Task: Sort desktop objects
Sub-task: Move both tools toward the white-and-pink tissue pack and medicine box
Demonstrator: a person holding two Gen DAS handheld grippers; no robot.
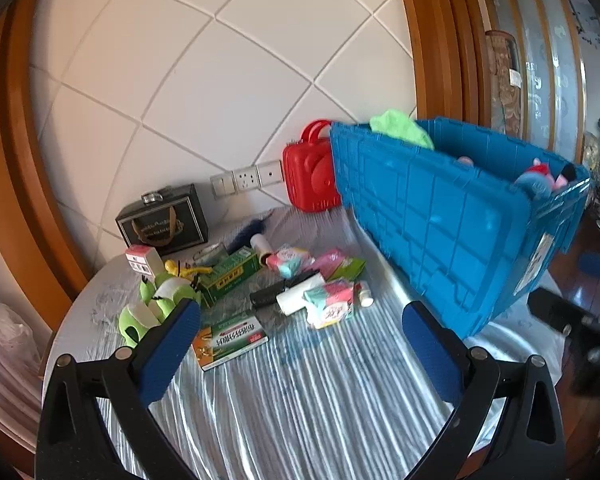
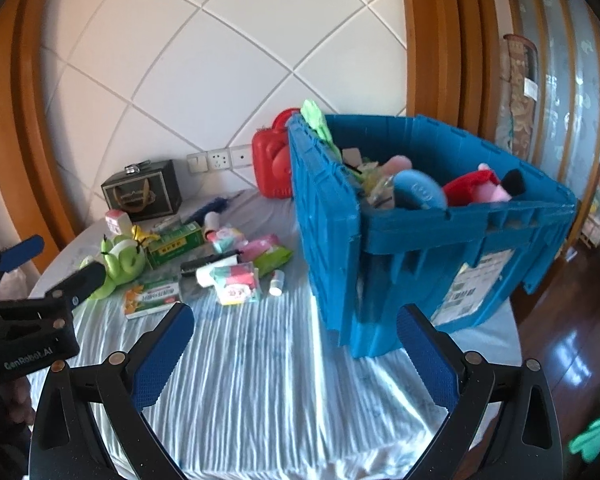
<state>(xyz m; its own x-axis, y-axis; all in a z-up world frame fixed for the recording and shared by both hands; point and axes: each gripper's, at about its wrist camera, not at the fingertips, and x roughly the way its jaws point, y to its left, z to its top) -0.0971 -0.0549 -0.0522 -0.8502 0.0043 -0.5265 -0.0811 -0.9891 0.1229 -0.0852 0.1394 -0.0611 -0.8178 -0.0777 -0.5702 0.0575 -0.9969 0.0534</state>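
A blue crate (image 2: pixel 400 264) stands beside a red case (image 1: pixel 308 176) on white-striped cloth (image 2: pixel 260 380).

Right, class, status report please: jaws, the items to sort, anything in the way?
Both grippers, left and right, jaws wide, empty. Loose items unsorted beside the blue crate. Nothing blocking.

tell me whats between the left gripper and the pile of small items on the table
Only bare striped tablecloth lies between the open left gripper and the pile, seen in the left wrist view.
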